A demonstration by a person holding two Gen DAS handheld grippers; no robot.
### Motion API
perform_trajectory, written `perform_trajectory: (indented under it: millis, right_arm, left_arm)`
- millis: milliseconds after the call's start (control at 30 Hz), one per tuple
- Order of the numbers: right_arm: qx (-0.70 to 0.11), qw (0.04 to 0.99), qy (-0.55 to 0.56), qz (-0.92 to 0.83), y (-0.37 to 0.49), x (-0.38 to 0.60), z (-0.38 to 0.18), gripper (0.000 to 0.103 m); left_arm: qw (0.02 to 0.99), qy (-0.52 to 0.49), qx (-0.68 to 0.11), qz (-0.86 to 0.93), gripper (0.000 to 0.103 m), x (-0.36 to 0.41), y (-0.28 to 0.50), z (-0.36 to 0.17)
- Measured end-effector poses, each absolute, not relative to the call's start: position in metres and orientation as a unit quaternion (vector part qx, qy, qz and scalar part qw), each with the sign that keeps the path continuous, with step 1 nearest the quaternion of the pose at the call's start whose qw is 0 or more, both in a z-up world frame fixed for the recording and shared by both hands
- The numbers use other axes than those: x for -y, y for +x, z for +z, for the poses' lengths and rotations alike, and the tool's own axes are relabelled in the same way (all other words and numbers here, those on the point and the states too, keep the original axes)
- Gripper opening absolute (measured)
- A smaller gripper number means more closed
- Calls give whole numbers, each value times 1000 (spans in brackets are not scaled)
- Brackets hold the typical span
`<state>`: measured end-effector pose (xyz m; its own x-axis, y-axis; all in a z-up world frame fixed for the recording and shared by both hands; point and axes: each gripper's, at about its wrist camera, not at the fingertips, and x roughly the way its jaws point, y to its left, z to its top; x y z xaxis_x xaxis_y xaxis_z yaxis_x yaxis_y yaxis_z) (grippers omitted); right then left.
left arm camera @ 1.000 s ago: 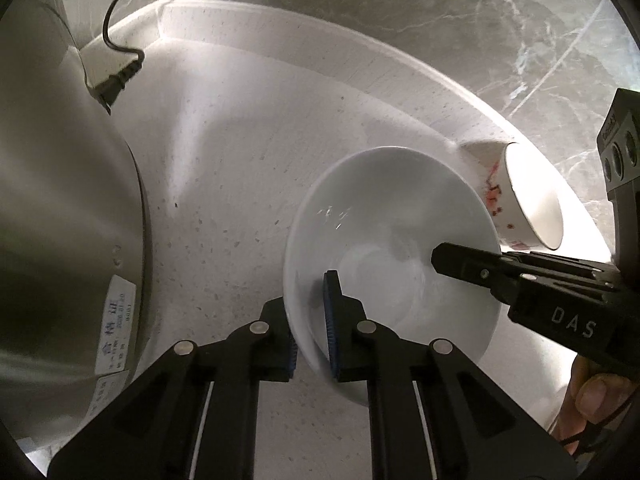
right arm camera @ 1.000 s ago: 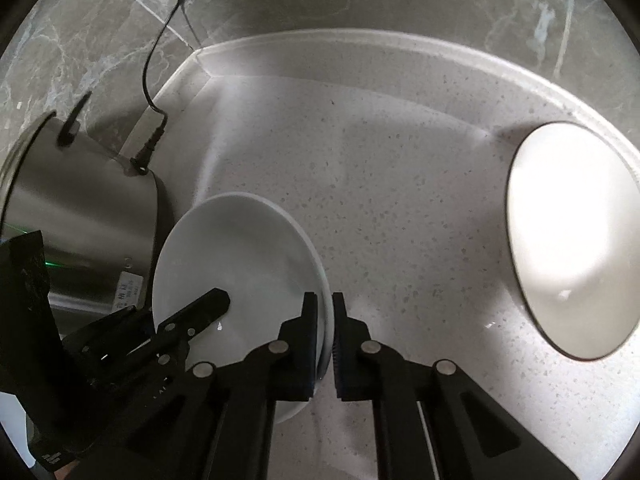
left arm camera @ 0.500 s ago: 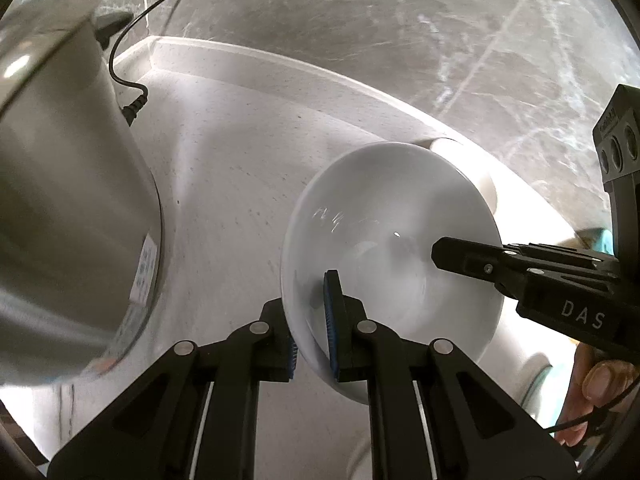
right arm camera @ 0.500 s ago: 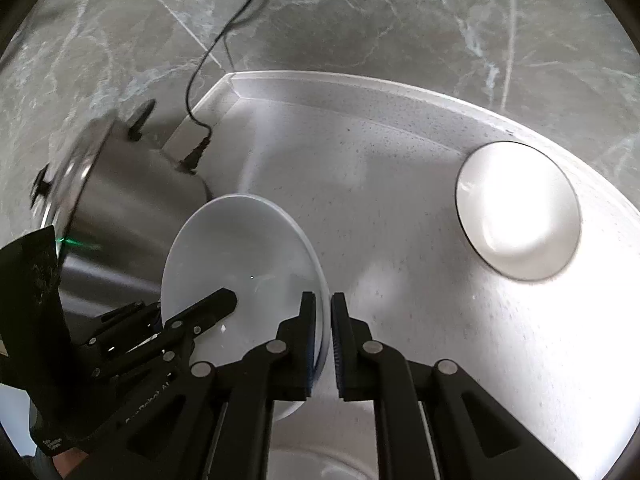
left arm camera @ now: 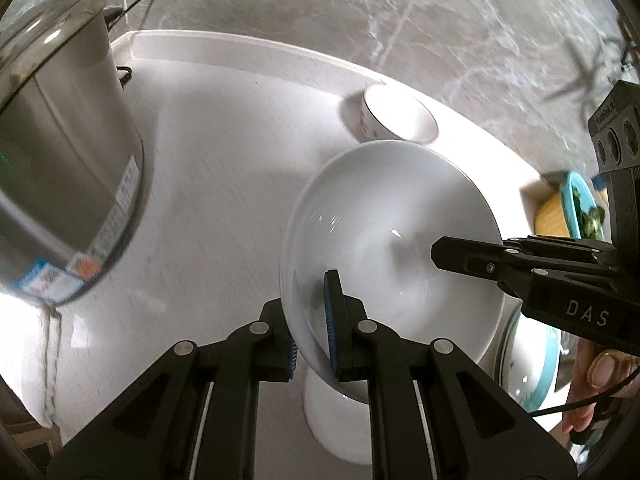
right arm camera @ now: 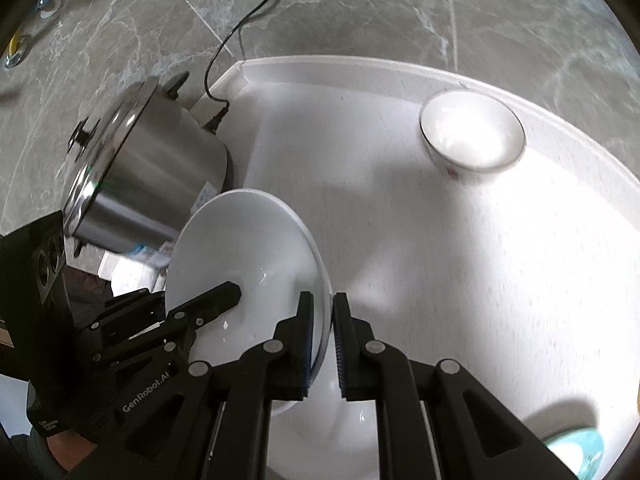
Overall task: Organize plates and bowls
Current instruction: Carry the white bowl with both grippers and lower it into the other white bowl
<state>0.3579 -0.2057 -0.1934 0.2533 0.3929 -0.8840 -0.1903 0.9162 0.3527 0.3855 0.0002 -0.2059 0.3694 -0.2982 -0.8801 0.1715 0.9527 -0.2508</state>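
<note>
**White bowl held by both grippers above the bench**

The white bowl (left arm camera: pixel 392 240) hangs tilted over the pale bench (left arm camera: pixel 208 168) — pinched on opposite rims. The left gripper (left arm camera: pixel 316 332) points steeply down, its fingers (left arm camera: pixel 331 320) closed on the near rim, one inside and one outside. The right gripper (right arm camera: pixel 322 336) slants down likewise, fingers clamped on the other edge of the bowl. A thumb (left arm camera: pixel 604 368) shows behind the right gripper. Beyond stand a steel pot (right arm camera: pixel 152 168) and a small patterned bowl (right arm camera: pixel 472 136) — both well apart from the held bowl.
</note>
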Motion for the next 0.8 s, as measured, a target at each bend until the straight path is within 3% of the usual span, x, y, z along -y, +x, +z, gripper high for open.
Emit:
perform_trajectory:
  millis: [333,800]
  right_arm:
    - [-607,769,119,163,298,233,-217,12]
    - [-629,755,122,140,275,237,-255,12]
  left_arm:
    - [802,-31,-572,-169,10,29,320,-232]
    - [801,31,-574,-167,11,54,297,-265]
